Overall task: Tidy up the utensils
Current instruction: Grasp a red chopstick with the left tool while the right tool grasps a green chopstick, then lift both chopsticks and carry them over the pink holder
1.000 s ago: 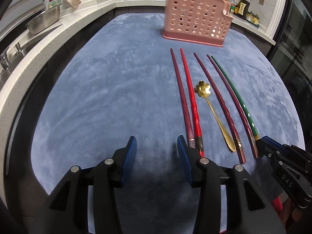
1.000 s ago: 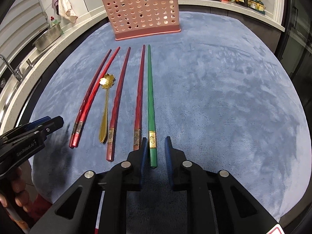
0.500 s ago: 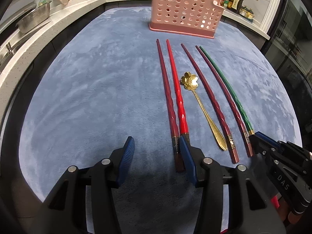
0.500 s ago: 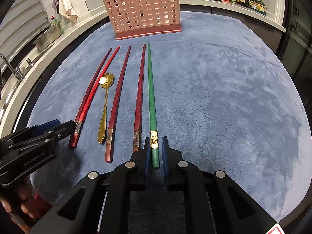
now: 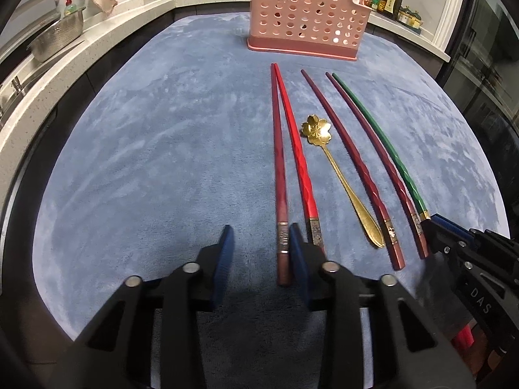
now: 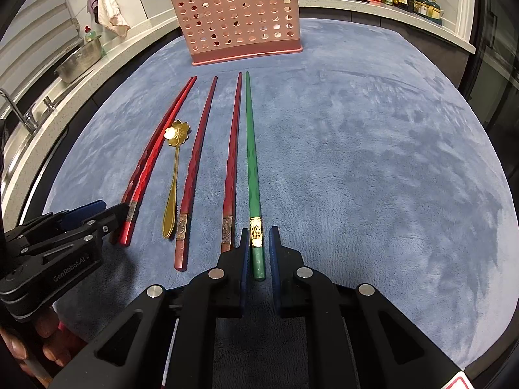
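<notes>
- Left wrist view: the left gripper [image 5: 259, 243] sits low over a blue-grey plush mat [image 5: 146, 162], its blue-padded fingers spread wide.
- The butt end of a dark red chopstick [image 5: 280, 175] lies on the mat between those fingers, close against the right-hand pad; nothing is gripped.
- Just to the right lies a bright red chopstick [image 5: 300, 162]; its far tip meets the dark red one's tip, and its near end runs under the right finger.
- Further right, in order: a gold spoon [image 5: 337, 175] with a flower-shaped bowl pointing away, two maroon chopsticks [image 5: 353, 162] [image 5: 382, 162], and a green chopstick [image 5: 386, 149].
- A pink perforated utensil holder [image 5: 308, 16] stands upright at the far edge of the mat, beyond the chopstick tips.
- The right gripper [image 5: 431, 223] enters at lower right, its tips at the green chopstick's near end.
- Right wrist view: the right gripper [image 6: 258, 243] has its fingers drawn narrow on either side of the green chopstick [image 6: 251, 155], at the gold band near its butt end. A slim gap shows on each side, so the pads are not yet pressing it.
- The green chopstick lies flat on the mat [image 6: 373, 162], pointing toward the holder [image 6: 240, 16].
- The left gripper [image 6: 97, 209] shows at lower left, by the red pair's near ends.
- A metal colander [image 6: 79, 61] sits on the counter at left.
</notes>
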A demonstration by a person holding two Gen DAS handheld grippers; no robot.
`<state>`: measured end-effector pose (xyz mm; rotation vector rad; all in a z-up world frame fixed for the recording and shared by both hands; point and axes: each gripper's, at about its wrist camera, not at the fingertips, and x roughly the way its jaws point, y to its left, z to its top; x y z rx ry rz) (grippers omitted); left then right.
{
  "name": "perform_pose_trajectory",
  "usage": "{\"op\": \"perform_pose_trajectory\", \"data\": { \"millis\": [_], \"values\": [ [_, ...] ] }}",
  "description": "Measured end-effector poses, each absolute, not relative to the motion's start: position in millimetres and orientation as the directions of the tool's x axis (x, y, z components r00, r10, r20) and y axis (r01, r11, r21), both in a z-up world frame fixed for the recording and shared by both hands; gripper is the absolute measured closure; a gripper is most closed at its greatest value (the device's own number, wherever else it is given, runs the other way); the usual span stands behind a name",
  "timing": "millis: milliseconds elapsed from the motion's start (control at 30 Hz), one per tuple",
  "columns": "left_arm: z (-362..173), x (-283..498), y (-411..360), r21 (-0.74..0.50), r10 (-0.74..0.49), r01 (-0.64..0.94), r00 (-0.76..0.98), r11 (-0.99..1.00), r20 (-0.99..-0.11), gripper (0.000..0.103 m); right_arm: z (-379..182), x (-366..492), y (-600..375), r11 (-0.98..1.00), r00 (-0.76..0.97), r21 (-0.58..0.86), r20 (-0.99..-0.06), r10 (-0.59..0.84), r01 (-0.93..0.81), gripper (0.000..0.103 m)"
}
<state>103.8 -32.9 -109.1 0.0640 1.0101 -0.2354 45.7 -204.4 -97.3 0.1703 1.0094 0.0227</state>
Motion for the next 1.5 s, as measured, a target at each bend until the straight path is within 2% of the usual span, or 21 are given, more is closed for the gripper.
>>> {"op": "perform_pose_trajectory", "data": {
  "millis": [100, 167, 433, 733, 1000, 1500],
  "values": [
    [-108.3, 103.5, -29.9, -0.066, -0.175, 0.224, 0.510, 0.972, -0.842, 0.091, -97.3, 45.8, -204.2, 0.986, 0.533, 0.153, -0.840, 0.098, 0.060, 0.092],
    [-107.9, 103.4, -28.5, -0.072, -0.182, 0.228, 0.509, 0.971, -0.841, 0.095, -97.0, 45.7, -204.5, 0.986, 0.533, 0.153, -0.841, 0.098, 0.060, 0.093],
    [-99.4, 99.9, -21.9, -0.095, -0.196, 0.219, 0.507, 0.971, -0.839, 0.096, -93.9, 42.5, -205.3, 0.985, 0.535, 0.164, -0.838, 0.106, 0.062, 0.096],
    [-64.5, 96.0, -10.5, -0.114, -0.208, 0.200, 0.553, 0.973, -0.807, 0.096, -65.7, 32.8, -212.2, 0.979, 0.585, 0.189, -0.803, 0.113, 0.070, 0.096],
    [-24.4, 97.6, -1.6, -0.148, -0.235, 0.192, 0.605, 0.970, -0.761, 0.096, -22.5, 28.9, -223.8, 0.972, 0.664, 0.219, -0.739, 0.111, 0.082, 0.096],
    [50.8, 129.2, 3.9, -0.130, -0.224, 0.186, 0.709, 0.974, -0.669, 0.096, 62.2, 54.7, -248.3, 0.974, 0.801, 0.215, -0.594, 0.074, 0.070, 0.096]
  ]
}}
